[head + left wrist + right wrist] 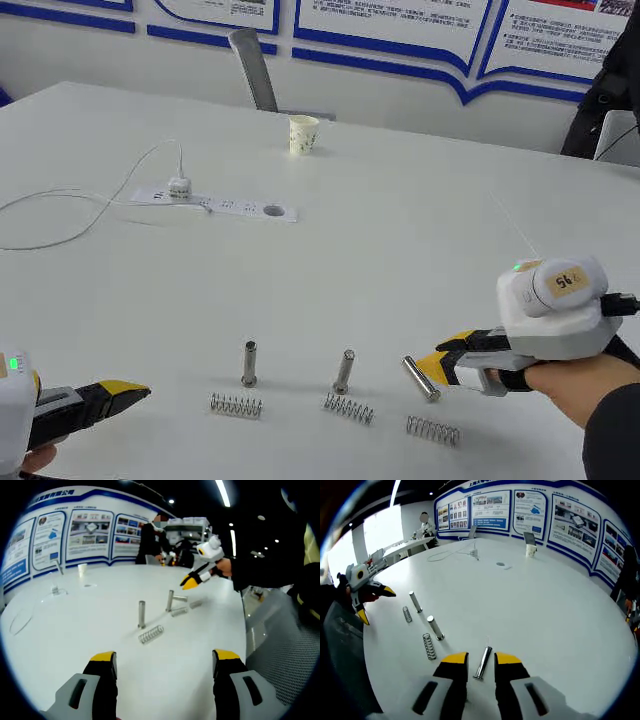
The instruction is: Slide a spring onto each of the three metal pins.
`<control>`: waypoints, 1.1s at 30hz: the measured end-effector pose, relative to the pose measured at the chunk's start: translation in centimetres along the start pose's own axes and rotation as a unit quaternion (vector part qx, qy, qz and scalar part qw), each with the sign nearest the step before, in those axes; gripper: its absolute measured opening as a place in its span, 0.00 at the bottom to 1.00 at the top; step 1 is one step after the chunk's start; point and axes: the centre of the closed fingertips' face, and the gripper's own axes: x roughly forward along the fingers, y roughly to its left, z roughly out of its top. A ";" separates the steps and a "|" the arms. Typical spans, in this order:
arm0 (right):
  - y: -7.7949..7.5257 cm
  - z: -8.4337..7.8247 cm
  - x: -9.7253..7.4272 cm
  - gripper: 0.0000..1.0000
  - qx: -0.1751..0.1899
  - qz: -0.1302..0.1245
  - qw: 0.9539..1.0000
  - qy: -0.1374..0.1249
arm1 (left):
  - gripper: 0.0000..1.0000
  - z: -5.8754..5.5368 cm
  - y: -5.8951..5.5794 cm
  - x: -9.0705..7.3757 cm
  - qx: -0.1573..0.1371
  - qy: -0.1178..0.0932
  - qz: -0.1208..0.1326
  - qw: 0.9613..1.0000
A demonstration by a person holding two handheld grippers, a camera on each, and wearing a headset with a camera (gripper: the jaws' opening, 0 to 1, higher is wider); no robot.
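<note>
My right gripper (pixel 481 656) has its jaws narrowly parted around the tipped third metal pin (pixel 482 665) near the table's front edge, so I should close squarely and stand it upright while my wide-open, empty left gripper (pixel 165 655) fetches a spring (pixel 150 634).

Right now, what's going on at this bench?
A person holds a gripper in each hand over a white table. The left pin and middle pin stand upright. The right pin lies tipped over, with the right gripper open and its jaws on either side of it. The left gripper hovers open, holding nothing. The left spring, middle spring and right spring lie on the table; none is on a pin yet.
</note>
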 end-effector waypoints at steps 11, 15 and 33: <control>0.0 -0.3 1.3 0.19 0.001 -0.005 1.000 0.017 | 0.79 -0.2 -0.3 0.3 0.000 0.003 -0.005 1.000; -0.4 -0.5 1.8 0.17 0.007 -0.009 1.000 0.024 | 0.79 -0.4 -0.3 0.4 -0.002 0.004 -0.005 1.000; -1.1 -1.4 3.7 0.14 0.019 -0.019 0.998 0.064 | 0.78 -0.8 -0.3 0.6 -0.005 0.010 -0.006 1.000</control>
